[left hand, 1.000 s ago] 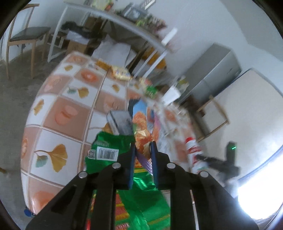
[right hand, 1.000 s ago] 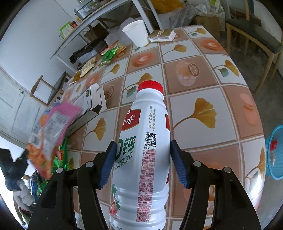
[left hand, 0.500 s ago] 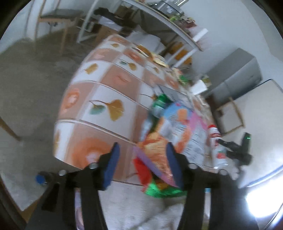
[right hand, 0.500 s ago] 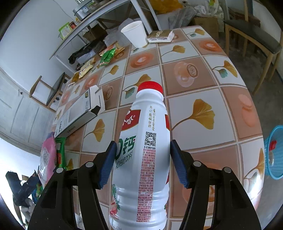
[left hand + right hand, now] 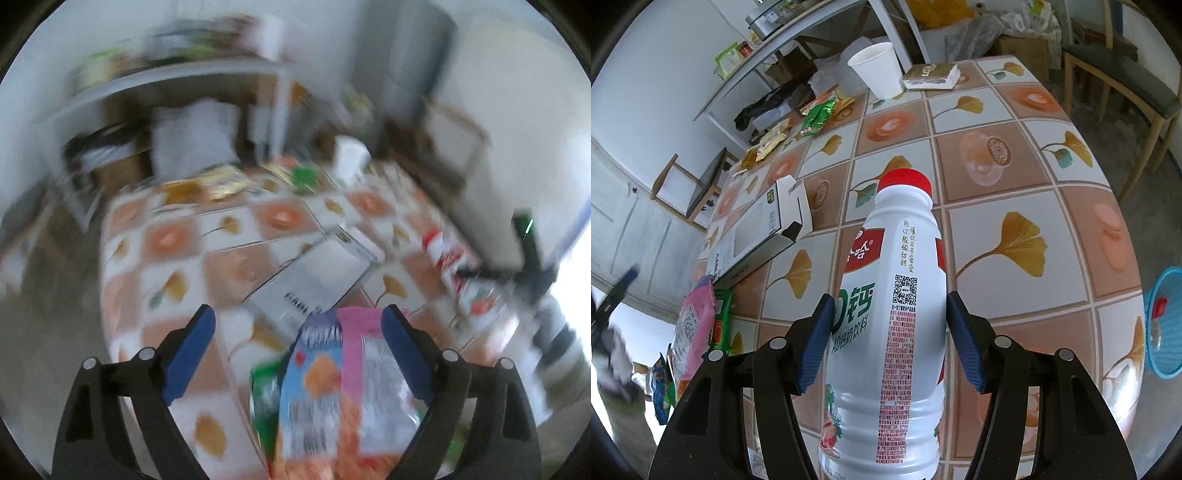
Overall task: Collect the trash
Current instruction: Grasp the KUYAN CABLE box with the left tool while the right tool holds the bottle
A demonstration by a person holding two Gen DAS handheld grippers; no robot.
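Right gripper (image 5: 890, 339): jaws clamped on upright white bottle (image 5: 886, 332), frame centre, over tiled tabletop (image 5: 1015, 184). Left gripper (image 5: 295, 350): jaws opening, pink snack packet (image 5: 354, 387) between them, lower centre, touching neither pad.

A wooden chair (image 5: 1123, 66) stands beside the counter (image 5: 1015, 206); a metal shelf (image 5: 798, 40) stands behind it.

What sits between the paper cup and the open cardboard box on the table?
Right wrist view: green snack wrappers lie between the paper cup and the open cardboard box, plus bare tablecloth.
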